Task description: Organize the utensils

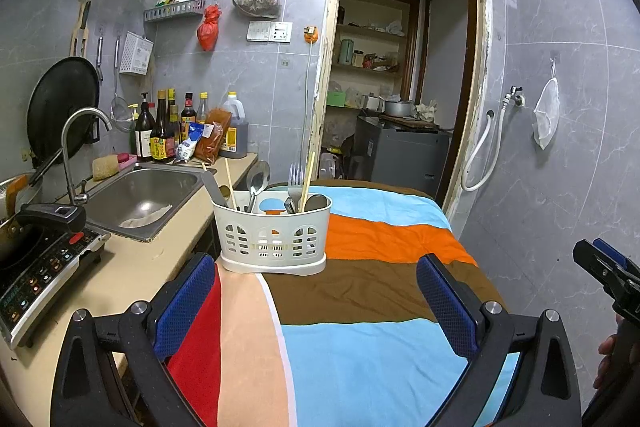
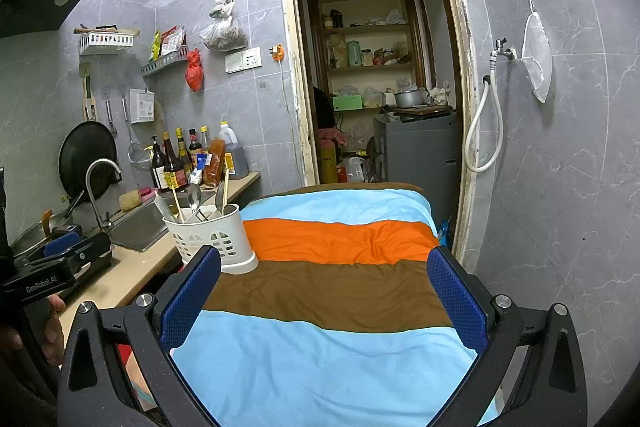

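A white plastic utensil caddy (image 1: 272,233) stands on the striped cloth (image 1: 360,307) at the table's left edge. It holds a fork (image 1: 295,179), spoons (image 1: 257,181), chopsticks (image 1: 308,175) and a knife (image 1: 214,189). It also shows in the right wrist view (image 2: 216,235). My left gripper (image 1: 316,291) is open and empty, just short of the caddy. My right gripper (image 2: 324,295) is open and empty over the cloth, to the right of the caddy. The right gripper shows at the left view's right edge (image 1: 612,275).
A counter on the left carries a steel sink (image 1: 144,199) with a tap (image 1: 80,147), an induction cooker (image 1: 44,267) and sauce bottles (image 1: 168,131). An open doorway (image 1: 400,75) lies behind the table. A tiled wall with a hose (image 1: 484,147) is on the right.
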A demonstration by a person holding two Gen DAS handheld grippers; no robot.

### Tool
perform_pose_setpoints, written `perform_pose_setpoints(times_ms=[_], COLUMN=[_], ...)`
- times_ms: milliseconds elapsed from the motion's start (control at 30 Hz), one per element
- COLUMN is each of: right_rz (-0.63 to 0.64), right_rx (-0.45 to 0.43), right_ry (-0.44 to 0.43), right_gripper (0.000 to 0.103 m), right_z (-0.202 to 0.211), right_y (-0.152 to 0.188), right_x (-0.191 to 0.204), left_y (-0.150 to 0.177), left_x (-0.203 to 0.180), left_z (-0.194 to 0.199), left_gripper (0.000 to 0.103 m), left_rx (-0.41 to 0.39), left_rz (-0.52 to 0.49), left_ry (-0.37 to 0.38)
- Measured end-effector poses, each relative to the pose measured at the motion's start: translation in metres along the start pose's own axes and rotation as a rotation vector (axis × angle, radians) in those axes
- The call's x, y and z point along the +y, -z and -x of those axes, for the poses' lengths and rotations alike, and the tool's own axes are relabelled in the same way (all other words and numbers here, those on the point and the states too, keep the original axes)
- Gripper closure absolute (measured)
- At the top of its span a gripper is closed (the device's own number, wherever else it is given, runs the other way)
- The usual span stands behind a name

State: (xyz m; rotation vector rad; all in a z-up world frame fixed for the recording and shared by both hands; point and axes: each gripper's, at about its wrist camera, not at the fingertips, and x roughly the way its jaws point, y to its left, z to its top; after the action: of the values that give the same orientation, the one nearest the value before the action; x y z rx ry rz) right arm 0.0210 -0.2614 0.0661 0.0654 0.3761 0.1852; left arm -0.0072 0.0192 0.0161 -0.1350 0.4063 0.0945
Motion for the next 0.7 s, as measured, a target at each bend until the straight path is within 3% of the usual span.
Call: perform_pose_setpoints(times_ms=[700], right_rz=[0.0], right_rx=[0.0], right_ry=[0.0], right_gripper=[0.002], right_z=[0.0003], right_y=[0.0], right_x=[0.0005], left_y=[0.0011], left_x=[0.0013], left_z=[0.0], left_gripper=[0.002], left_rx=[-0.001], left_rz=[0.001], left_ry=[0.0])
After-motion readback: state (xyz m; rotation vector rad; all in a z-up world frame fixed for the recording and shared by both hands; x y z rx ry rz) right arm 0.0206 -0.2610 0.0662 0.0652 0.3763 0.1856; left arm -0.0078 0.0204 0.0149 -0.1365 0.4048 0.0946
